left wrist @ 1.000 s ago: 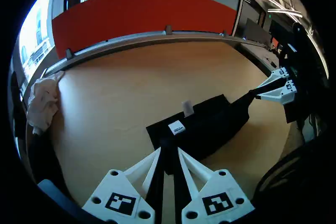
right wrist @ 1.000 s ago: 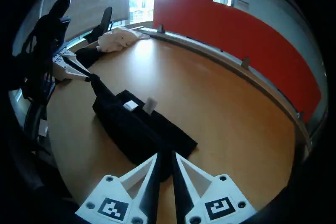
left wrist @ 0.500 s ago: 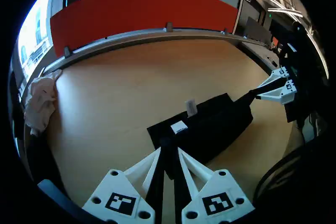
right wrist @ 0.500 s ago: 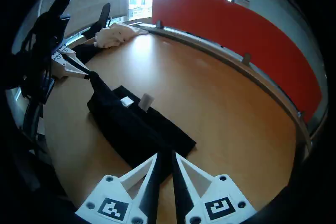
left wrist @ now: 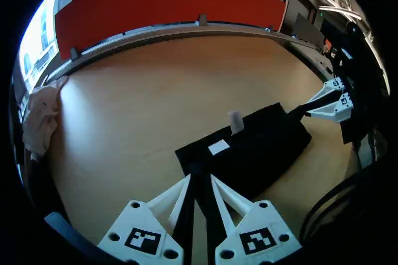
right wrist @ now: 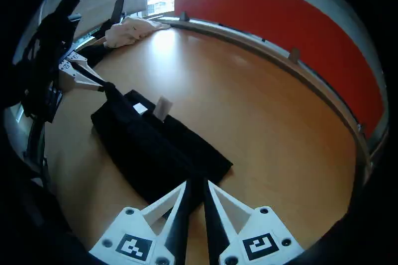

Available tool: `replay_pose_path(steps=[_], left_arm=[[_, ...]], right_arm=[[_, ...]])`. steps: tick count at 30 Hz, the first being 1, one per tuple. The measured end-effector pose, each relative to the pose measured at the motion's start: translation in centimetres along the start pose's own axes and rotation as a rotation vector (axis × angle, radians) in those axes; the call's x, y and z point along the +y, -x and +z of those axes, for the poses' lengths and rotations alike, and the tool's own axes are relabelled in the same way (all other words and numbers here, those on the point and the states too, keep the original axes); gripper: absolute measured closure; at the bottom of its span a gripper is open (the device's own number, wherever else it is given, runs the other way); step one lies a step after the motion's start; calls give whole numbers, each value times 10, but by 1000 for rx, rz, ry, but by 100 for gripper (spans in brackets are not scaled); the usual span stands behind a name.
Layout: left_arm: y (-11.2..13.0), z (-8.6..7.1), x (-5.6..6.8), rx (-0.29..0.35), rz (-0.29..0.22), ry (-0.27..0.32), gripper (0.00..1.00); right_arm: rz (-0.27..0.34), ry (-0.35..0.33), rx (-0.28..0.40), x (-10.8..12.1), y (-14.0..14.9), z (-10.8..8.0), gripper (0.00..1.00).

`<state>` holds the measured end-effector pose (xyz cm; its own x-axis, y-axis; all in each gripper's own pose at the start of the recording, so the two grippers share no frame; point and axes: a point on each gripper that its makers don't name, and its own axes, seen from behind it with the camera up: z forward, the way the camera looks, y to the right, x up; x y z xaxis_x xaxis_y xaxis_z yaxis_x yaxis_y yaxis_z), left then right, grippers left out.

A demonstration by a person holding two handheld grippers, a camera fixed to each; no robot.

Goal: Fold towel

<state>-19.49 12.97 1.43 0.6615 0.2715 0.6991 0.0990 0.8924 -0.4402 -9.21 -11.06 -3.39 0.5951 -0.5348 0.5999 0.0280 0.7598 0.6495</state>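
Towel (left wrist: 258, 145) clamped by left hand-held gripper (left wrist: 199, 171), right hand-held gripper (right wrist: 196, 184), chair (right wrist: 118, 9) beyond

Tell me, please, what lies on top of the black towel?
On the black towel lie a flat white label and a pale tag standing upright beside it. The towel lies on the wooden table; whatever lies beneath its folds is covered.

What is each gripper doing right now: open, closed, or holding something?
Left gripper: closed, holding one end of the black towel.
Right gripper: closed, holding the other end of the black towel.
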Motion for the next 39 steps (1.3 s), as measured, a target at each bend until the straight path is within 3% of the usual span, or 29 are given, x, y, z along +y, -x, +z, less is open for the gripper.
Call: replay_pose_path(steps=[12,21,30,36,39], left_arm=[[1,23,-10,-11,-7,-29,87],[7,38,-14,-18,9,-49,83],[10,42,-21,-29,14,-72,69],[8,44,-27,-35,19,-90,62],[6,43,-30,-35,24,-100,58]], right_arm=[[39,13,-24,9,3,22,82],[29,31,-66,15,12,33,77],[31,67,-76,27,13,41,57],[31,85,-81,33,15,44,36],[33,93,-78,36,13,43,32]])
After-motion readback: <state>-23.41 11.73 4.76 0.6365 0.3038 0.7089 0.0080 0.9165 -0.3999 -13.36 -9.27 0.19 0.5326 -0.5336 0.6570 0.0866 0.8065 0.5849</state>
